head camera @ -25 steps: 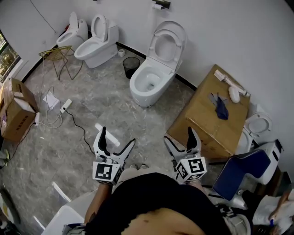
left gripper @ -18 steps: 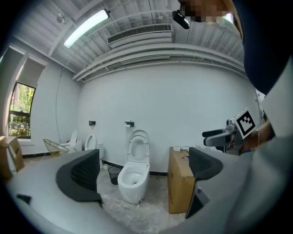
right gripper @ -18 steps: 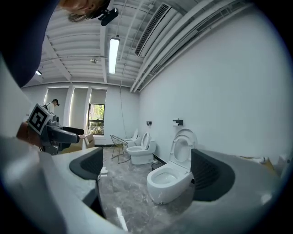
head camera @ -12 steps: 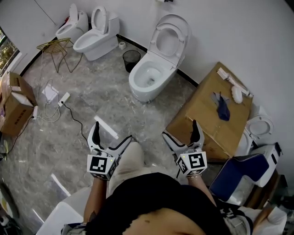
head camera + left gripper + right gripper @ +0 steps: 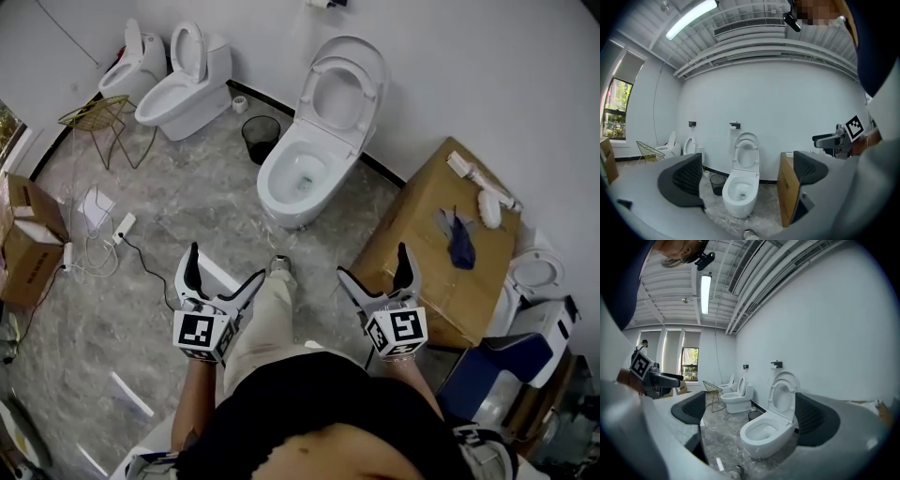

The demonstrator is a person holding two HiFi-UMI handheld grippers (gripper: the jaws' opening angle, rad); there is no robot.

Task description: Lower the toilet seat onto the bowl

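A white toilet (image 5: 298, 178) stands against the far wall with its seat (image 5: 339, 94) and lid raised upright. Both grippers are held low in front of the person, well short of the bowl. My left gripper (image 5: 225, 267) is open with nothing between its fingers. My right gripper (image 5: 373, 264) is open and empty too. In the left gripper view the toilet (image 5: 739, 197) and its raised seat (image 5: 746, 152) show between the wide jaws, some way off. The right gripper view has the toilet (image 5: 768, 434) and seat (image 5: 783, 397) between its jaws, also at a distance.
A large cardboard box (image 5: 412, 234) with a blue cloth (image 5: 459, 239) stands right of the toilet. A black waste bin (image 5: 260, 136) sits at its left. Two more toilets (image 5: 183, 84), a wire stool (image 5: 98, 117), cables (image 5: 112, 230) and a box (image 5: 23, 239) lie further left.
The person has stepped toward the toilet, one foot now forward between the grippers. Both grippers came along, and their jaws stand wider than a second ago.
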